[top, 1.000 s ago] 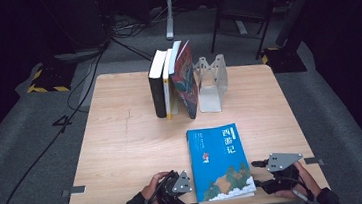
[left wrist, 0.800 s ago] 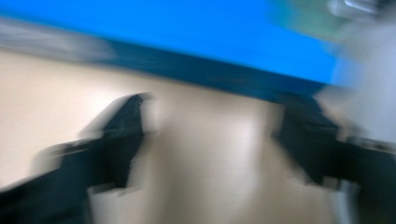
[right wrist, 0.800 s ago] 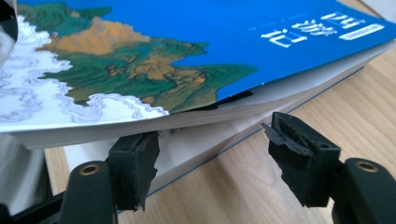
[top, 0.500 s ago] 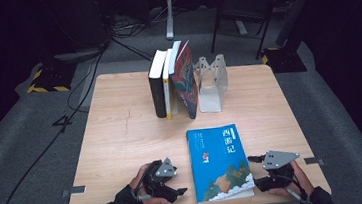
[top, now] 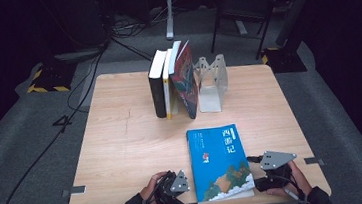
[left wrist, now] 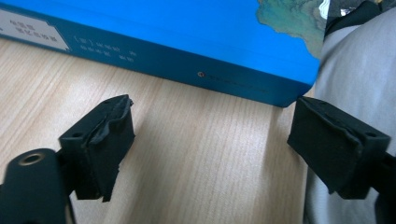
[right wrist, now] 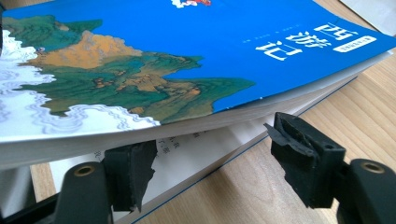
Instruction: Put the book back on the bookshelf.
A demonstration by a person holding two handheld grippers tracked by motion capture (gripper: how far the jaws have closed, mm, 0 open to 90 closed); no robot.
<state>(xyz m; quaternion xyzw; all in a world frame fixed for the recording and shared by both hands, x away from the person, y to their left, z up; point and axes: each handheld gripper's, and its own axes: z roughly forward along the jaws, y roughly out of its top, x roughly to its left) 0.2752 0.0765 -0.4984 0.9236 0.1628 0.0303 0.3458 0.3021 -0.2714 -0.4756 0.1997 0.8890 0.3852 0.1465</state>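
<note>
High view: left claw [top: 190,194] back beside blue book [top: 219,161], spread, jaws just widening; right claw [top: 253,181] spread.

Room light: the worktop [top: 122,138] is bright, lit from above; the floor and room around it are very dark.
Shadows: short and soft beside the standing books [top: 172,82].
High view: a bit grainy and soft.
Gripper views: bright and clear on the blue book [right wrist: 224,42]; near black parts at the bottom look a little blurry.
Glare: faint shine on the blue cover.
</note>
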